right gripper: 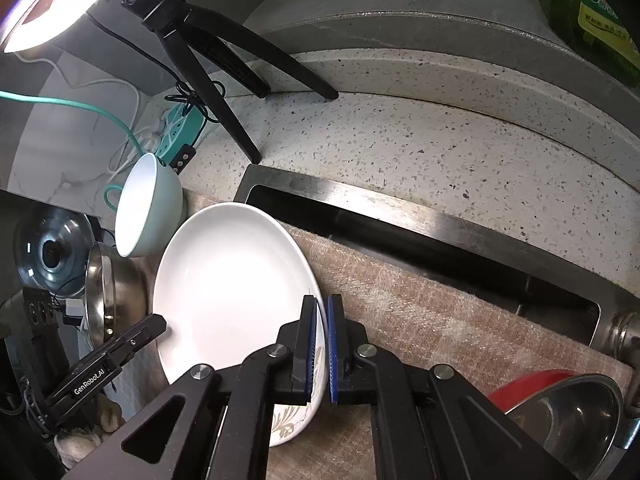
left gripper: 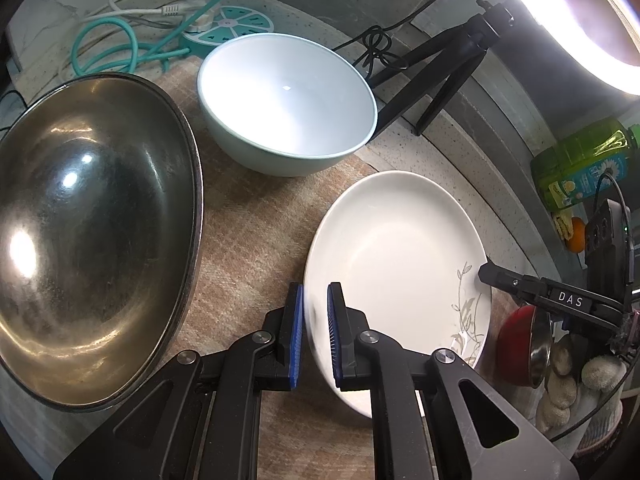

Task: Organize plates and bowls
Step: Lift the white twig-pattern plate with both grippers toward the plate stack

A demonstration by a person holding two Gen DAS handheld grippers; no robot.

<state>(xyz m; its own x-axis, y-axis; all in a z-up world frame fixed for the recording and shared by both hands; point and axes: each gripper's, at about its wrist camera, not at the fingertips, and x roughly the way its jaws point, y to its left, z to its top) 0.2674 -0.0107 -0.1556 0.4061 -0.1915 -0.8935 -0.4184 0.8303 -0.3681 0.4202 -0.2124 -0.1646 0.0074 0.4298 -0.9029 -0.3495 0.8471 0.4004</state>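
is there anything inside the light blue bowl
No, in the left wrist view the light blue bowl shows only its bare white inside, standing on the mat behind the white plate.

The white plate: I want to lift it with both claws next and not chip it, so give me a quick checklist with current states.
1. Left claw clamped on the white plate rim: ok.
2. Right claw clamped on the opposite, patterned rim: ok.
3. Plate clear of the light blue bowl: ok.
4. Plate clear of the steel bowl: ok.
5. Plate apart from the red bowl: ok.
6. Plate already off the woven mat: cannot tell.
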